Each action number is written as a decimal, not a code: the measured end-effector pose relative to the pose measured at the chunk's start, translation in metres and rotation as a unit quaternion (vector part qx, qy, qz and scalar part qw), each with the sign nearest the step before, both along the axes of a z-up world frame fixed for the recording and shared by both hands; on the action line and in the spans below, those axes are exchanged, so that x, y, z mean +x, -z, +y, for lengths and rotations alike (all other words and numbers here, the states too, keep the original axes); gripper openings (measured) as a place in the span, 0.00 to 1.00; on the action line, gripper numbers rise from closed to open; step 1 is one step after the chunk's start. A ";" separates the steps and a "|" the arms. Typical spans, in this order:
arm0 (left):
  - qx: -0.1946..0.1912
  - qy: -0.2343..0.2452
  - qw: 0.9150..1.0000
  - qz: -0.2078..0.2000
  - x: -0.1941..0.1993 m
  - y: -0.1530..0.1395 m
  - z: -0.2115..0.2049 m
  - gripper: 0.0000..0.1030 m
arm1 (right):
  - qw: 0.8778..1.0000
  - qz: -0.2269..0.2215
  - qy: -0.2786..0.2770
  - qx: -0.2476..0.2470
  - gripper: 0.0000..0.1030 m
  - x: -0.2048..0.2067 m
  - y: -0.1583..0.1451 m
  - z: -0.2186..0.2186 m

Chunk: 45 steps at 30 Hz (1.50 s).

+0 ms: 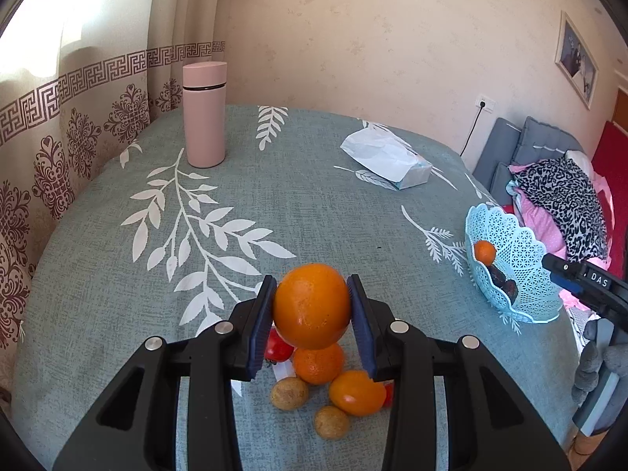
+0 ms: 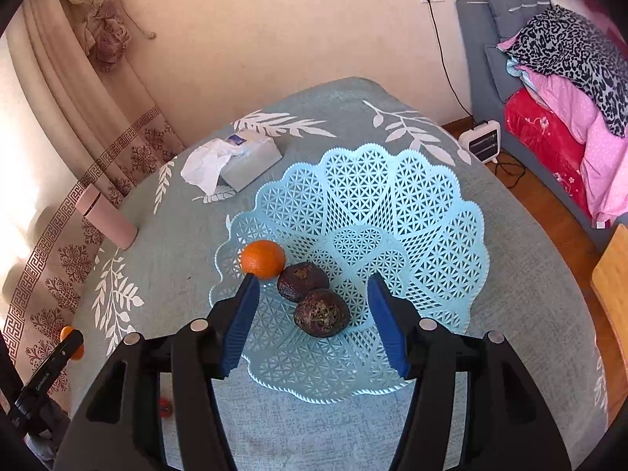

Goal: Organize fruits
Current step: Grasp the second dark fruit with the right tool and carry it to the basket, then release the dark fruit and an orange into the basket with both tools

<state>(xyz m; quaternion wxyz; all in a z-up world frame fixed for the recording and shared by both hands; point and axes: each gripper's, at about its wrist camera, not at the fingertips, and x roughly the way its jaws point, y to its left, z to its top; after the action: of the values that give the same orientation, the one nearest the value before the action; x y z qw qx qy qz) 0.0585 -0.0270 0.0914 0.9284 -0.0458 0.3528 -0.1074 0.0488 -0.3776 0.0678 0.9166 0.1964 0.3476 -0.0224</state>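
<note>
Left gripper [image 1: 311, 316] clamped on orange [image 1: 312, 305], lifted above fruit pile [image 1: 327, 386]. Right gripper [image 2: 314, 324] spread wide, empty, over basket [image 2: 431, 212] holding small orange [image 2: 263, 258], two dark fruits [image 2: 313, 300].

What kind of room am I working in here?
Probably a home bedroom or living room: a cloth-covered table beside patterned curtains, folded bedding stacked on a grey couch, and a framed photo.

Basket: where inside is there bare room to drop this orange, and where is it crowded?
The blue basket is bare across its far and right-hand lobes, beyond the two dark fruits. The near-left side is crowded: a small orange sits against the left rim beside the dark fruits. The left gripper holds the large orange; the right gripper hovers open over the basket.
</note>
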 end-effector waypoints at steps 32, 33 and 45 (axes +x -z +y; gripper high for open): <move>0.009 0.209 0.978 0.010 0.017 -0.005 -0.213 0.56 | 0.990 -0.067 0.107 0.059 0.70 -0.035 -0.023 -0.077; 0.007 0.206 0.978 0.009 0.017 -0.006 -0.209 0.56 | 0.990 -0.066 0.107 0.059 0.70 -0.034 -0.023 -0.076; 0.003 0.147 0.989 -0.007 0.014 -0.023 -0.146 0.72 | 0.994 -0.060 0.084 0.044 0.70 -0.029 -0.021 -0.057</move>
<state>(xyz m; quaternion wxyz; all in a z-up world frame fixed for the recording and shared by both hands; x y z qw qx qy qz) 0.0726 -0.1732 0.1144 0.9052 0.0103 0.3491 -0.2420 0.0200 -0.4345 0.0884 0.9209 0.2664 0.2754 -0.0719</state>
